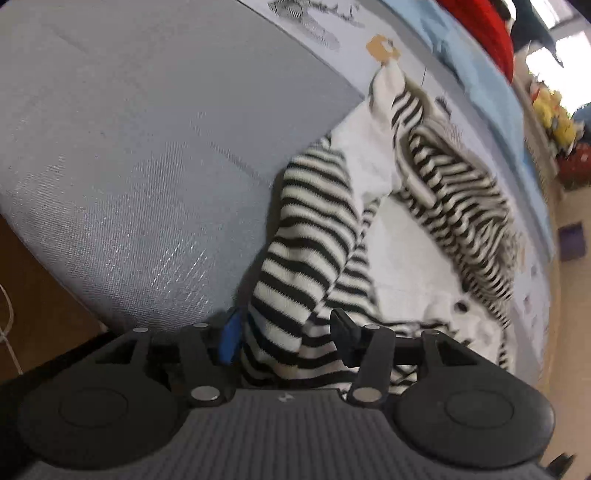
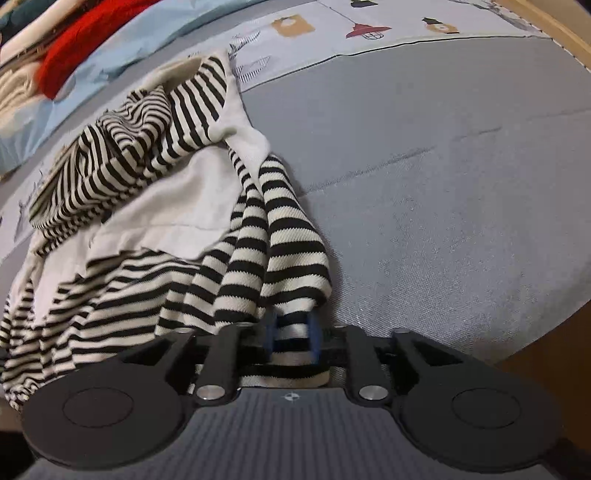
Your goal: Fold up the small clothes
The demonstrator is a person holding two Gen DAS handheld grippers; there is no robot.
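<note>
Both grippers have hold of the same striped knit garment (image 2: pixel 236 229), and the coming move turns on how it runs from them. In the right wrist view the right gripper (image 2: pixel 291 332) has its blue-padded jaws nearly closed on a bunched striped edge, probably a sleeve or hem. From there the cloth runs away toward 11 o'clock, long axis slanting up-left, across the grey mattress (image 2: pixel 443 184).

In the left wrist view the left gripper (image 1: pixel 284 332) has a thick roll of the same fabric (image 1: pixel 306 229) between its jaws. They stand wider apart than the right pair, with a blue pad at 9 o'clock of the roll and a black finger at 3 o'clock. Whether they truly pinch or only straddle the roll is hard to judge through the blur. From here the garment stretches toward 1 o'clock.

The garment is soft ribbed knit in black and cream stripes with plain white panels. It lies crumpled and partly inside out, and a black button shows at 4 o'clock in the left view. Beyond it lie a printed sheet (image 2: pixel 369 33) and a red knit (image 2: pixel 81 48) at 10 o'clock.
</note>
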